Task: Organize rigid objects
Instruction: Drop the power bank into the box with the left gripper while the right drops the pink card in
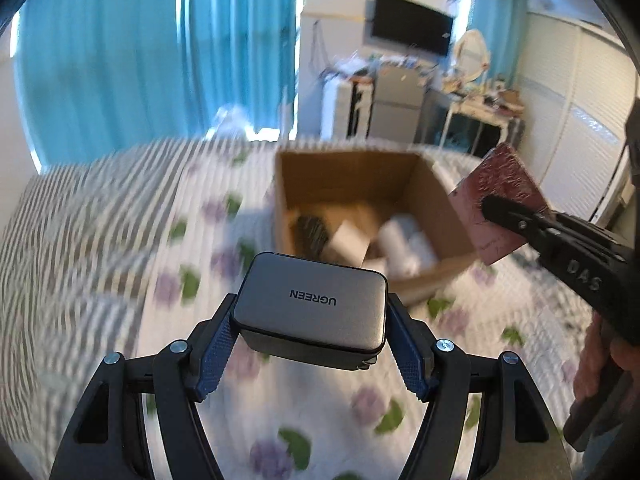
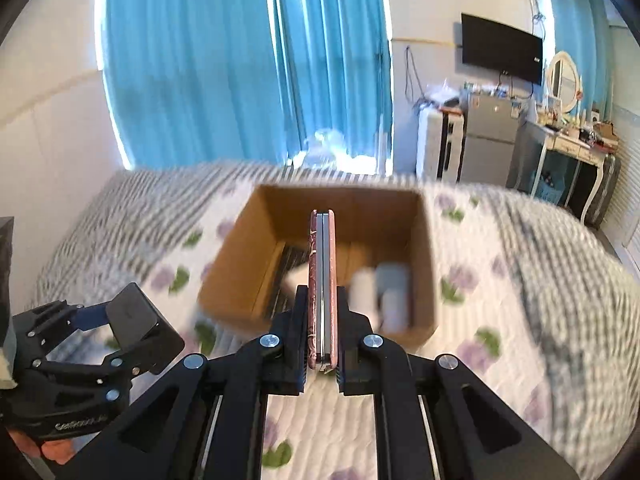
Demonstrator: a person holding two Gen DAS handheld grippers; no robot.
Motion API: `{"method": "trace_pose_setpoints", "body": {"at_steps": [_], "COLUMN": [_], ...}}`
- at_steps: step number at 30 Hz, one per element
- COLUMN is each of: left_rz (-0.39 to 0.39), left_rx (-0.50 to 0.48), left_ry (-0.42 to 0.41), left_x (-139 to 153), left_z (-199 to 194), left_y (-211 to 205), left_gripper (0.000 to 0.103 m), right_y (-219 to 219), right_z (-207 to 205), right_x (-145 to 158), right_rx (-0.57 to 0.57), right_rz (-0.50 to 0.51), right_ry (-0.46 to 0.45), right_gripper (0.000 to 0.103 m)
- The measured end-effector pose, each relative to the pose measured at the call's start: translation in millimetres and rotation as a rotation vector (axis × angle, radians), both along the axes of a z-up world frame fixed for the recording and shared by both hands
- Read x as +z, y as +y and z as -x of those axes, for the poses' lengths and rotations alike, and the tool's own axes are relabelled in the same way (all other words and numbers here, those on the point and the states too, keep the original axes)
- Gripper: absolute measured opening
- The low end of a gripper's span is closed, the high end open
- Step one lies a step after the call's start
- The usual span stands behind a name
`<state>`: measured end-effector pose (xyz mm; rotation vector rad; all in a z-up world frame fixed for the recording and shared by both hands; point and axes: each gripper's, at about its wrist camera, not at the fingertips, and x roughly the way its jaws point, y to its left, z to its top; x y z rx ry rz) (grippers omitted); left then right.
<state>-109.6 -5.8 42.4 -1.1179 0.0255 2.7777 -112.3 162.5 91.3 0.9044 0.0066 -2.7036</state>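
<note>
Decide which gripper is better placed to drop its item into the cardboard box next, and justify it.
Right, probably. The right gripper holds the pink phone right at the cardboard box; the left gripper with its grey charger sits farther back.

Bedroom background, ahead of the claw

Blue curtains straight ahead and high; wall television, oval mirror and cluttered dresser ahead to the right.

A floral quilted bed carries an open cardboard box with blurred items inside.

Backlit blue curtains, wall-mounted television
</note>
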Motion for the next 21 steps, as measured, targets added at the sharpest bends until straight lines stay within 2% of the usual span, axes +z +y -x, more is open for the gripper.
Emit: {"method": "trace_pose_setpoints", "body": {"at_steps": [2, 5, 7, 11, 14, 17, 21], "left_rz": [-0.009, 0.005, 0.024, 0.03, 0.045, 0.028, 0.022], "left_rx": [-0.018, -0.032, -0.058, -0.104, -0.105, -0.114, -0.137], "left_ry": [0.016, -0.008, -0.034, -0.119, -0.159, -0.191, -0.18], "left_x": [12.3, 11.7, 1.3, -38.1, -64.4, -79.8, -80.9], "left_z": [22.2, 65.8, 89.6, 127.9, 142.5, 147.6, 144.5], "left_y": [10.7, 28.5, 40.6, 61.6, 73.1, 77.9, 81.2], "left_gripper": [0.071, 0.071, 0.071, 0.071, 0.071, 0.072, 0.074], "right_y": [6.2, 16.3, 21.3, 29.5, 34.8, 40.3, 50.3], "right_z": [14.5, 36.0, 51.6, 76.8, 86.9, 95.4, 101.7], "right_x": [13.7, 21.5, 19.4, 2.1, -13.5, -29.9, -41.2], "right_rx": [-0.006, -0.02, -0.025, -0.032, -0.026, -0.024, -0.028], "right_rz": [-0.013, -0.039, -0.037, -0.044, -0.056, -0.051, -0.028], "right_ry": [0.017, 0.03, 0.022, -0.002, -0.018, -0.038, -0.057], "right_gripper": [0.01, 0.01, 0.01, 0.01, 0.01, 0.01, 0.01]}}
